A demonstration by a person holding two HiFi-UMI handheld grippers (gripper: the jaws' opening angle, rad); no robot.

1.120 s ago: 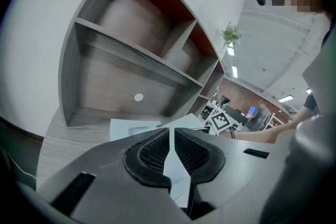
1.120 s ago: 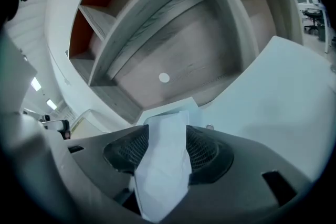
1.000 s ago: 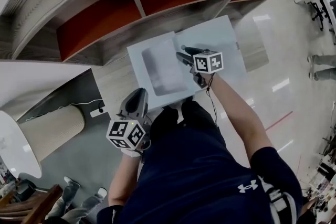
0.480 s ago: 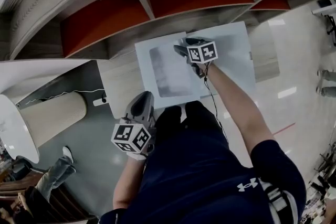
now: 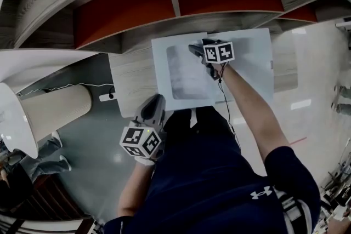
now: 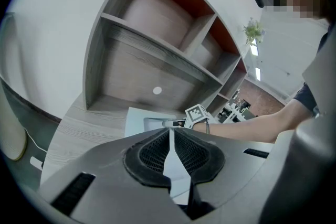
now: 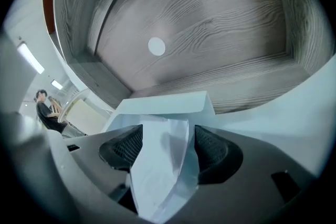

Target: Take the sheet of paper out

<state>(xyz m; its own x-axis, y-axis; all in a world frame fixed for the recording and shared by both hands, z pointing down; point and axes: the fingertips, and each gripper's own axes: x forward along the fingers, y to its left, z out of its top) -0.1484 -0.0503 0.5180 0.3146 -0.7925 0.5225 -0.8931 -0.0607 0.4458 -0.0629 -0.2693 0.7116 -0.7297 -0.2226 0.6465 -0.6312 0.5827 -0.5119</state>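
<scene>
Sheet of paper stands up between the jaws of my right gripper, which have just been opening and now stand wide, not pressing it. Its long axis seems to run toward the tabletop's far edge. My left gripper, jaws closed on nothing, waits by the near edge.
</scene>
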